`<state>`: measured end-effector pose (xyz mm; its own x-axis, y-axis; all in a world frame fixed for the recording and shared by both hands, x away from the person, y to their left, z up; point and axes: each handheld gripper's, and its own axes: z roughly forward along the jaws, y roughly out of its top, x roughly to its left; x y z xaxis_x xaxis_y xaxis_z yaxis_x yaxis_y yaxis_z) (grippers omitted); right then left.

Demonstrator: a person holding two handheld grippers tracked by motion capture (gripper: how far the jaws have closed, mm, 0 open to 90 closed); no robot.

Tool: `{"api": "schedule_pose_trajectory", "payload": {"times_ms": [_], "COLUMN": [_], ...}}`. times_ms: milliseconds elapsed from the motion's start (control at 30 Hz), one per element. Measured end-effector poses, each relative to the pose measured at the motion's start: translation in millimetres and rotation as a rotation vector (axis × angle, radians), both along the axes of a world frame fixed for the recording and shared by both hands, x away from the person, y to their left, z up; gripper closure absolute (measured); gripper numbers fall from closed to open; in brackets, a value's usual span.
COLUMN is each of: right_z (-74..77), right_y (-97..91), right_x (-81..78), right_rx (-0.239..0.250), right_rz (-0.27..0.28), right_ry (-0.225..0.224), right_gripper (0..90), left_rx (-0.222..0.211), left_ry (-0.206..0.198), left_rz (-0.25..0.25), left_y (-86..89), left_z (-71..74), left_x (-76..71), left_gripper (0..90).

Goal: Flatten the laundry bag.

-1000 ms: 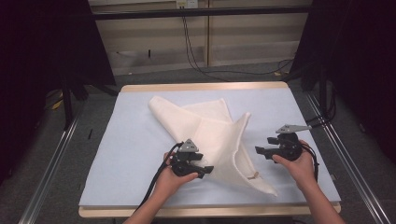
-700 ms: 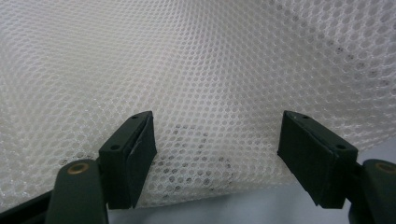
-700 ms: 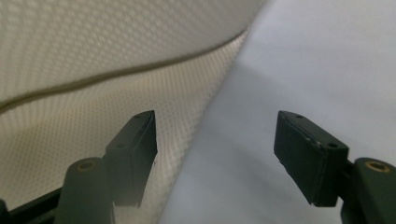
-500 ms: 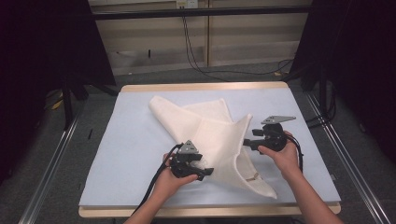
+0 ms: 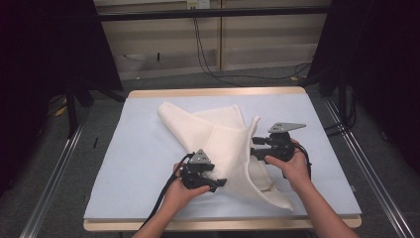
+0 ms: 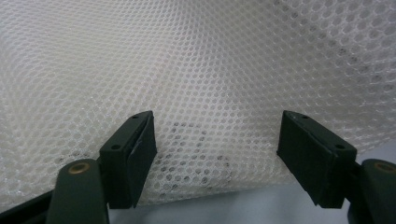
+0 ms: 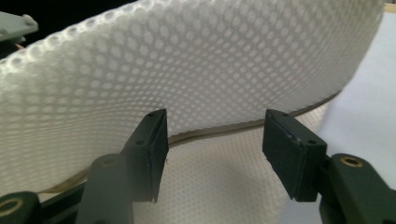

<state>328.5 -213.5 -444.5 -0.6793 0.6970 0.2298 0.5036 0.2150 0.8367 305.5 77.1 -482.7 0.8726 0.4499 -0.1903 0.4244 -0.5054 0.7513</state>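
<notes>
A white mesh cloth point(image 5: 218, 131) lies crumpled on the pale blue mat point(image 5: 143, 163), with one fold standing up at its right side. My left gripper point(image 5: 221, 183) is at the cloth's near left edge; in the left gripper view its jaws stand wide apart point(image 6: 217, 128) with mesh point(image 6: 210, 70) lying between and beyond them, not pinched. My right gripper point(image 5: 254, 148) is at the raised fold. Its jaws point(image 7: 215, 123) have just been closing and still stand apart, with the cloth's tan hem point(image 7: 219, 131) between them and no pad pressing on it.
The mat covers a wooden-edged table point(image 5: 213, 92). Metal rails point(image 5: 54, 178) run along both sides on the floor, and cables point(image 5: 208, 54) hang at the back wall. Bare mat lies left of the cloth and beyond my right hand point(image 5: 294, 168).
My right gripper has moved left and slightly away from me, up to the raised fold of the cloth. The left gripper has stayed put.
</notes>
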Motion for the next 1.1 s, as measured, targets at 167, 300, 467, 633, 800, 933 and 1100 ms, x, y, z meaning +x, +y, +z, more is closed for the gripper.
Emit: {"api": "schedule_pose_trajectory", "payload": {"times_ms": [167, 300, 467, 633, 800, 933, 1100], "right_z": [-0.2, -1.2, 1.7, 2.8, 1.5, 0.2, -2.6], "right_y": [14.7, 26.5, 37.2, 39.9, 44.6, 49.1, 57.7], "right_x": [-0.3, -2.5, -4.6, -5.3, -6.0, -6.3, -8.1], "right_rx": [0.023, 0.040, 0.047, 0.048, 0.035, 0.020, -0.004], "right_rz": [0.057, 0.108, 0.152, 0.170, 0.188, 0.207, 0.234], "right_ry": [0.004, -0.001, -0.014, -0.018, -0.011, -0.005, 0.001], "right_gripper": [46.2, 56.2, 64.7, 67.6, 68.8, 69.1, 69.1], "left_rx": [-0.007, -0.009, -0.012, -0.035, -0.103, -0.137, -0.132], "left_ry": [0.007, 0.006, 0.018, 0.028, 0.025, 0.041, 0.059], "left_rz": [0.007, 0.006, 0.006, 0.040, 0.079, 0.107, 0.125], "left_y": [0.4, 0.5, 1.8, 11.8, 25.0, 30.9, 31.7], "left_z": [-0.3, -0.1, 2.0, 11.8, 26.5, 35.6, 43.7], "left_x": [0.2, 0.2, 1.9, 8.2, 19.3, 27.9, 38.7], "left_gripper": [27.5, 27.5, 26.3, 24.9, 22.4, 20.8, 18.4]}}
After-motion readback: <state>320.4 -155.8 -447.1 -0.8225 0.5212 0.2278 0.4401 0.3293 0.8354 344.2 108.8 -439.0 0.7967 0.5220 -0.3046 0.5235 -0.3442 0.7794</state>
